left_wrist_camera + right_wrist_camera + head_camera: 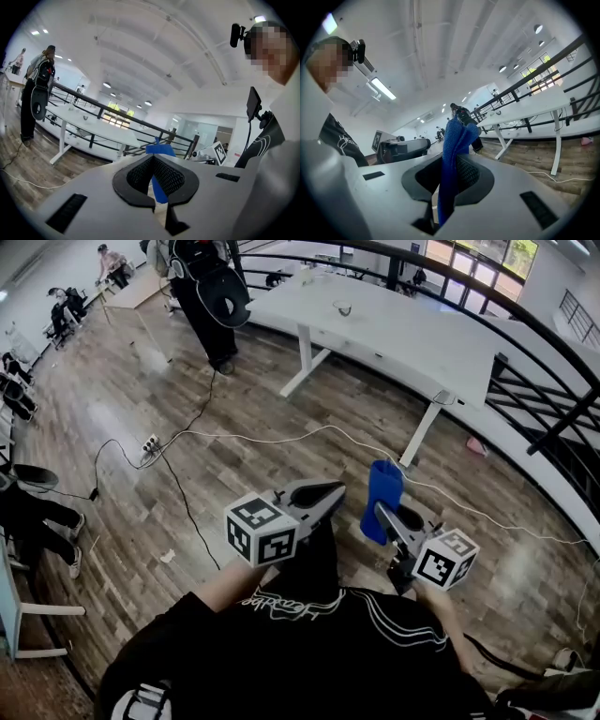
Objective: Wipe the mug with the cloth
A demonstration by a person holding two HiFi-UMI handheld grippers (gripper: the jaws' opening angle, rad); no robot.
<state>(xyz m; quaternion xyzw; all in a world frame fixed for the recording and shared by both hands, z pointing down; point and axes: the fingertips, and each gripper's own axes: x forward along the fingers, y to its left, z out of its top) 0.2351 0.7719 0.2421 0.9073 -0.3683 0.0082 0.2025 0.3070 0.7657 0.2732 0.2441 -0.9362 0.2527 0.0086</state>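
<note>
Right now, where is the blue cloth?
In the head view, right of centre: the blue cloth is clamped in the right gripper, sticking up beside the left gripper, over the wooden floor.

Blue cloth [456, 140] stands bunched upright, pinched in right claw [382, 512].

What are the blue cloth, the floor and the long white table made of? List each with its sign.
The blue cloth: soft fabric, probably microfibre or terry; its nubbly matte surface folds limply in the right gripper. The floor: wood or wood-look planks, slightly glossy; grain and plank seams show. The table: smooth white top, likely laminate, on white metal-looking legs.
</note>
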